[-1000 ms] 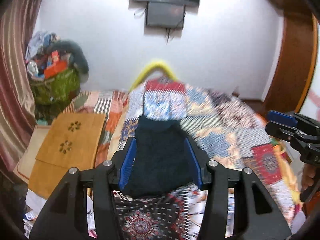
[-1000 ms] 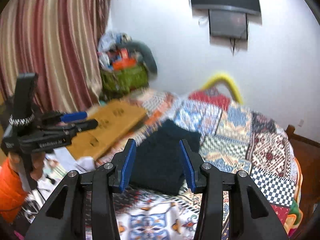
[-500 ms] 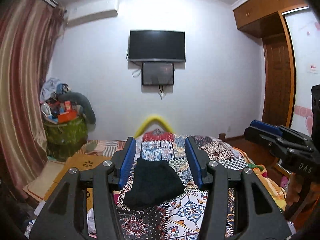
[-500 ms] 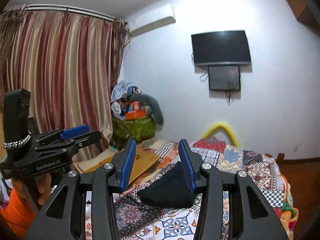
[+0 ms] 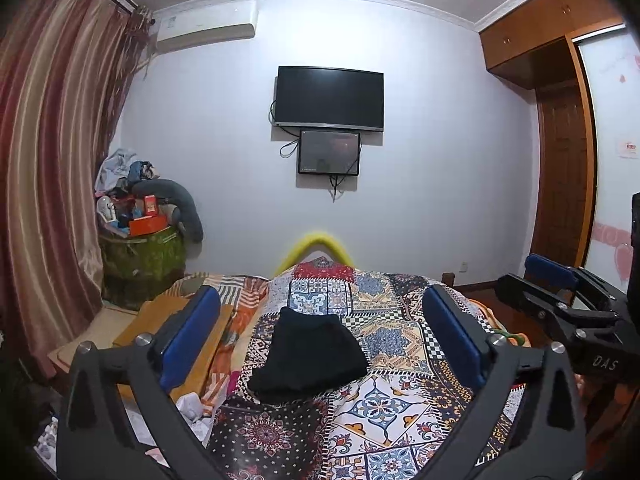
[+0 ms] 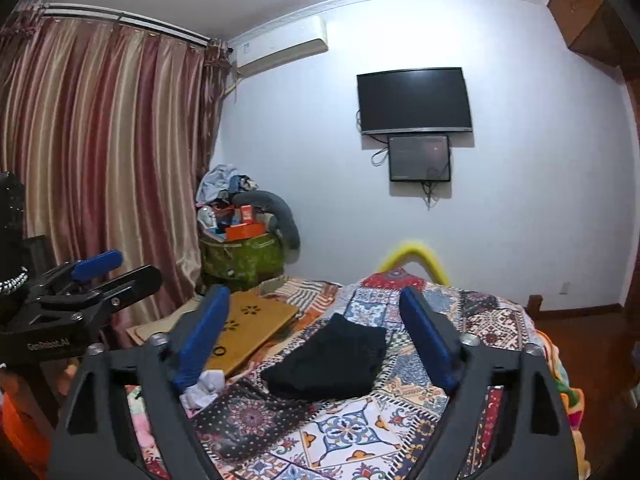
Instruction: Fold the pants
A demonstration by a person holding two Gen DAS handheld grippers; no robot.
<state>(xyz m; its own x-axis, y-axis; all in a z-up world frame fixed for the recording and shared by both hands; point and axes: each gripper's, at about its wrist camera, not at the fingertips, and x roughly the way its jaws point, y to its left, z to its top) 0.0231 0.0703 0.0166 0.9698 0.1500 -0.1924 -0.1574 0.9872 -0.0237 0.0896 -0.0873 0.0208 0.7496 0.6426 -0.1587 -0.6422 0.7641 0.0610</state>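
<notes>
- On the patchwork bedspread [image 5: 384, 396] we count one pair of black pants [image 5: 308, 356], folded into a compact bundle and lying flat near the middle of the bed, touched by neither tool.
- We see two grippers. Our left gripper [image 5: 320, 340] hovers above the near end of the bed with its jaws spread wide and nothing between them; the pants show through the gap, well beyond the two blue pads [image 5: 190, 340].
- Our right gripper [image 6: 316, 336] likewise stands wide open and empty, the bundle framed between its two blue pads [image 6: 428, 340] but apart from them.
- Each camera catches the other gripper at its edge: the right one at the right border of the left view, the left one at the left border of the right view.
- On the far wall we count two dark screens, one television [image 5: 330, 98] and one smaller panel [image 5: 329, 153] just beneath it.
- One air conditioner [image 5: 206, 32] sits high beside one striped curtain [image 6: 100, 152].
- One wooden board [image 6: 248, 330] lies left of the bedspread, and one green bin [image 6: 240, 260] piled with clutter stands in the corner.
</notes>
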